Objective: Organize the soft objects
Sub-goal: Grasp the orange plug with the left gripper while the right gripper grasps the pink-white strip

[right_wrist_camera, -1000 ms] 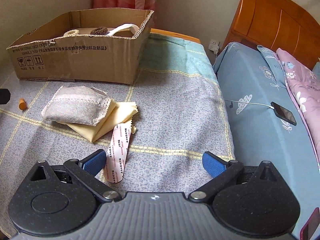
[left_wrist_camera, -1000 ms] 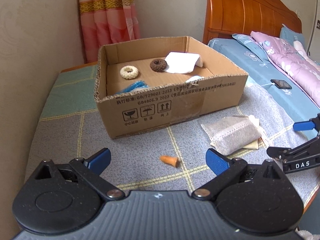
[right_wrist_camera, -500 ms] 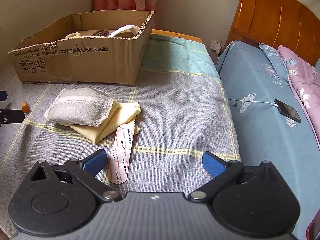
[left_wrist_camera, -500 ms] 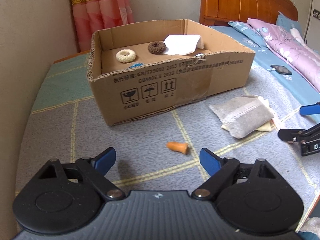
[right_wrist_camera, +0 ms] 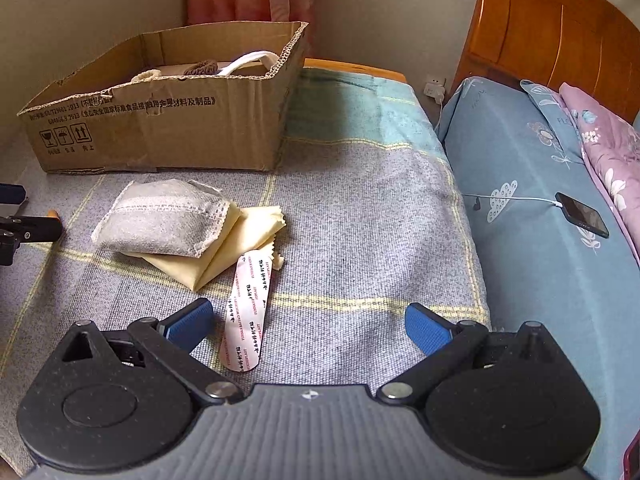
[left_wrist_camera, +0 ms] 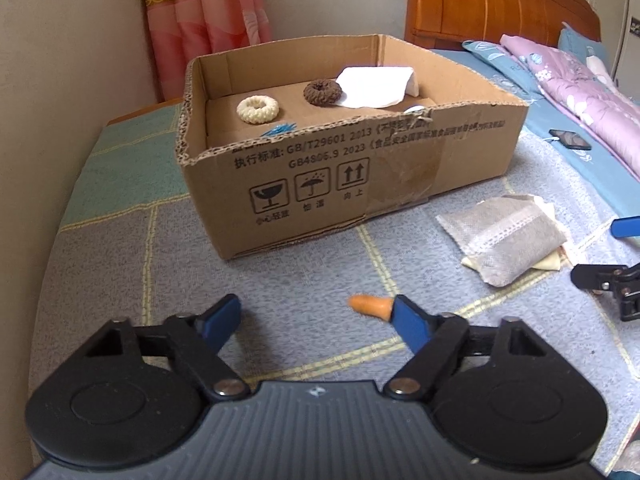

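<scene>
A cardboard box (left_wrist_camera: 400, 168) stands on the grey checked blanket and holds a cream ring (left_wrist_camera: 257, 109), a brown ring (left_wrist_camera: 322, 93) and a white cloth (left_wrist_camera: 376, 87). A small orange earplug (left_wrist_camera: 368, 305) lies just ahead of my open left gripper (left_wrist_camera: 318, 318), touching its right fingertip. A grey pouch (right_wrist_camera: 164, 218) lies on a folded yellow cloth (right_wrist_camera: 236, 246), with a pink plaster strip (right_wrist_camera: 248, 312) beside them. My open, empty right gripper (right_wrist_camera: 308, 322) hovers with the strip by its left finger.
A wall runs along the left. A bed with blue sheet (right_wrist_camera: 540, 216), a phone on a cable (right_wrist_camera: 582, 220) and a wooden headboard (right_wrist_camera: 560, 28) lie to the right. A pink curtain (left_wrist_camera: 204, 32) hangs behind the box.
My left gripper has lowered and moved forward and left, bringing the orange earplug next to its right fingertip. My right gripper has drawn back slightly and stays open.
</scene>
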`<state>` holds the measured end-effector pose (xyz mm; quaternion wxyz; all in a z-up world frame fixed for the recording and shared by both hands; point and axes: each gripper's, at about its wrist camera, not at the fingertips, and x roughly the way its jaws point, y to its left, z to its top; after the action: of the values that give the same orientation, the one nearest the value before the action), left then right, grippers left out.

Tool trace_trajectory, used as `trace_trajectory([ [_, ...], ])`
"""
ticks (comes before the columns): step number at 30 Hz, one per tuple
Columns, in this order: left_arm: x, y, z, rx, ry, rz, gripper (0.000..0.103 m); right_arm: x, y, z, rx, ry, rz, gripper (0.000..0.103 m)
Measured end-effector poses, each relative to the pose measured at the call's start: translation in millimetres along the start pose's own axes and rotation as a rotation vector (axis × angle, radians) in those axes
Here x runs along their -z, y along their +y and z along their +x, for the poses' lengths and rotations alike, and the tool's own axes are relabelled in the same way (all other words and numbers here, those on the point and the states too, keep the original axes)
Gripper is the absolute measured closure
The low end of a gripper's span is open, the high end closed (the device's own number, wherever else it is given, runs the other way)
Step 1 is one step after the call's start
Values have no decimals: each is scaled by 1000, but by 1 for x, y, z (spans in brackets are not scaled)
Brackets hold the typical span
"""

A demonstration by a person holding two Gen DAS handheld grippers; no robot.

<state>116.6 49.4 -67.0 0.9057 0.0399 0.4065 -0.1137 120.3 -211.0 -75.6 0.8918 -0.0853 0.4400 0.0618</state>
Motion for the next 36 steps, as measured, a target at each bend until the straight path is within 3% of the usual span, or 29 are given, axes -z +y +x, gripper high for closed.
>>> trace_trajectory([
  [4,0,-8,-4,32,-16,32,58,0,0,1,-1,-1,4,0],
  [10,0,-17,-5,58,-22,49,75,2,1,-1,-3,-9,-3,0],
  [17,-1,-20,-4,57,-23,46,77,7,14,-6,-47,-62,-54,4],
  [27,-1,-20,-4,56,-22,45,77,11,25,-14,-121,-122,-80,52],
  [29,-1,-20,-4,56,-22,45,77,12,23,-15,-118,-121,-72,54],
  [36,-2,-22,-4,65,-20,47,77,16,23,-19,-90,-126,-59,80],
])
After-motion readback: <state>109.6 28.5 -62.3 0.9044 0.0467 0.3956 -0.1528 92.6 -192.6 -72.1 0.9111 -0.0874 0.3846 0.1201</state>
